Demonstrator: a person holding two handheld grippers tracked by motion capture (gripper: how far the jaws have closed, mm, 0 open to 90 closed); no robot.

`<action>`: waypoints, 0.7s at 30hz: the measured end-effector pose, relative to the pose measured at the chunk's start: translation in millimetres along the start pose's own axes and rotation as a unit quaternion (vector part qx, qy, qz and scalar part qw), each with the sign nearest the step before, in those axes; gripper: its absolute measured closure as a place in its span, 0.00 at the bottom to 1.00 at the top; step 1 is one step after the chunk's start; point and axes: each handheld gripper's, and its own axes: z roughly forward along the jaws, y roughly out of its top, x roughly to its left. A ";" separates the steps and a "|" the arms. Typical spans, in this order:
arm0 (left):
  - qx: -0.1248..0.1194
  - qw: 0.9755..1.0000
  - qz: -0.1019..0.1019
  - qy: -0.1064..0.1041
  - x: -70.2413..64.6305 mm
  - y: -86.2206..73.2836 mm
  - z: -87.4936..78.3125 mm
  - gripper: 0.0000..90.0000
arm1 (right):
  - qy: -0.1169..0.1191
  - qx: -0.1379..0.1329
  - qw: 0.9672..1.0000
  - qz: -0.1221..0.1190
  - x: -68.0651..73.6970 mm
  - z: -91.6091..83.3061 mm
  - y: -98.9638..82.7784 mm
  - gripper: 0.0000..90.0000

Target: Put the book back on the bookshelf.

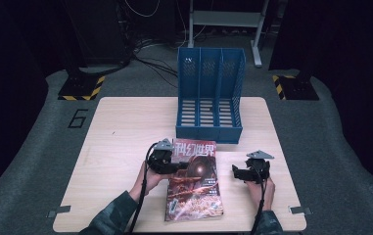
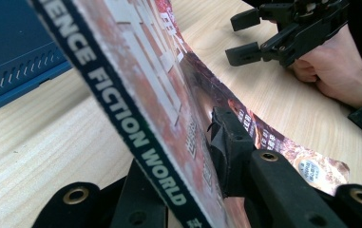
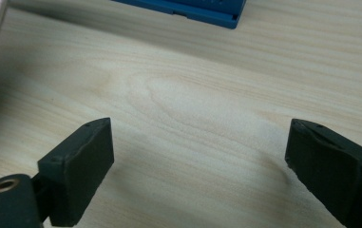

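A pale wooden table (image 1: 120,147) stands on grey carpet in a dark room, with cables trailing at the top of the frame. A blue file rack (image 1: 210,95) sits at the table's upper middle. Below it lies a magazine (image 1: 194,183), its left edge clamped in the left gripper (image 1: 175,166). The right gripper (image 1: 236,172), lower right, stands wide apart over bare wood.

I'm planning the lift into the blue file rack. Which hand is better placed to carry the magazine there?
Left. The left tool is already clamped on the magazine at its spine edge, raising that side off the table. The right tool stands open beside it with nothing between its jaws. The file rack stands just beyond.
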 end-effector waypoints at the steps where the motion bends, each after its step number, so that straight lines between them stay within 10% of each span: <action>1: 0.000 1.000 -0.002 0.003 -0.6 0.5 -0.2 0.85 | 0.003 -0.001 1.000 -0.003 -1.2 1.2 -0.8 0.09; 21: -0.058 0.997 0.053 0.018 -24.6 15.9 -23.5 0.91 | 0.051 -0.005 0.999 -0.017 0.5 0.0 -1.7 0.14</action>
